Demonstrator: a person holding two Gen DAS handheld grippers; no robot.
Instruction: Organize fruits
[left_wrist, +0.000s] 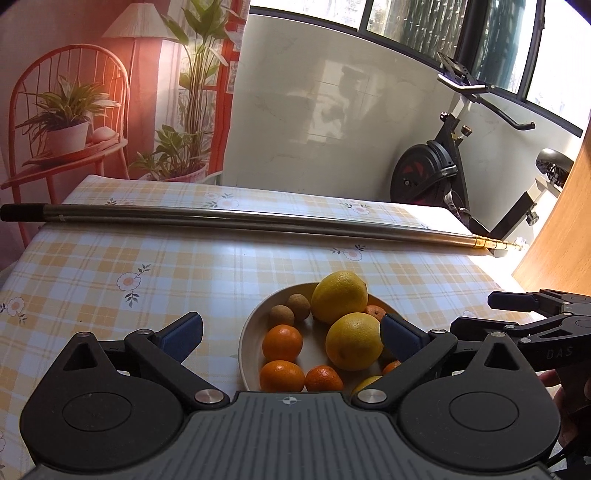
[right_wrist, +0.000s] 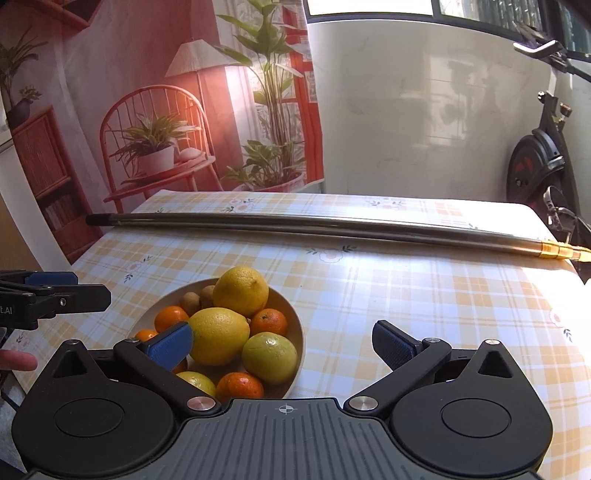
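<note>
Both hand-held grippers, left (left_wrist: 290, 338) and right (right_wrist: 282, 343), hover spread and empty above the fruit bowl (left_wrist: 251, 325).

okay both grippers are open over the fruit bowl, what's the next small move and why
Probably ease the left gripper down onto the nearest orange: its jaws are open and empty, that orange sits between them, exposed at the bowl edge, not pinned under the lemons.
</note>
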